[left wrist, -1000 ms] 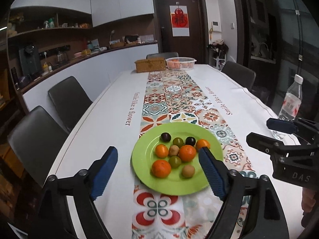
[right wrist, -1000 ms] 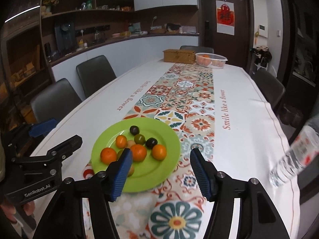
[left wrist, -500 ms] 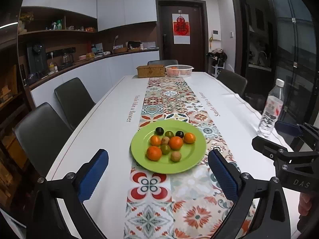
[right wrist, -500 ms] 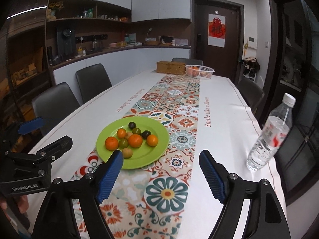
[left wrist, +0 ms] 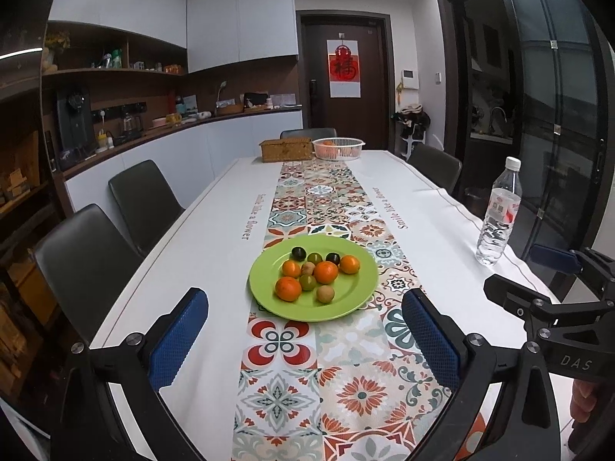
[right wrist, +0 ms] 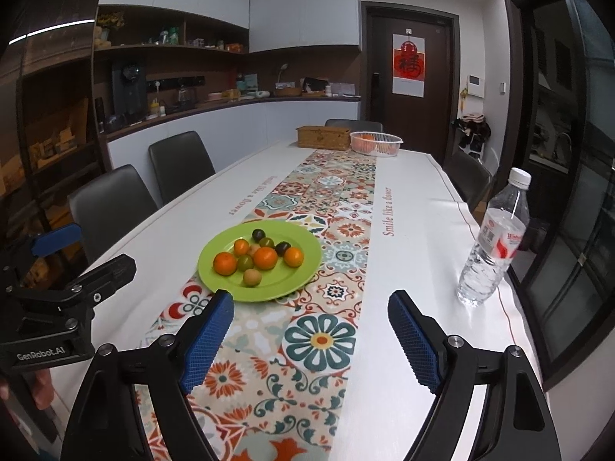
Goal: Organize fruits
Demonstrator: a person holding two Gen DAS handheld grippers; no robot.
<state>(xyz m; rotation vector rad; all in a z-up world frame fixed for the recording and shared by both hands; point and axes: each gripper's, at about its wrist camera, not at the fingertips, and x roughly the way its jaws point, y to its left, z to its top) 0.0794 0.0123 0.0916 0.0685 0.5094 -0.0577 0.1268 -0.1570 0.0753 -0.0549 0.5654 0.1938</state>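
You have drawn both grippers back and up from the green plate (left wrist: 269,299) over the last second, so it now sits smaller and farther ahead in both wrist views, and the water bottle (right wrist: 492,246) stands sharp at the right edge of the tabletop (left wrist: 200,253). Your left gripper (left wrist: 303,330) and right gripper (right wrist: 311,330) both hang released, jaws spread wide with nothing between them. The fruits (left wrist: 313,272), four orange, several dark or green and two tan, lie clustered on the plate, which rests on the patterned runner (left wrist: 319,199). A white basket (left wrist: 338,148) with orange fruit waits at the far end. This retreat fits either finished sorting or a pause before reaching in; the pictures cannot settle which.
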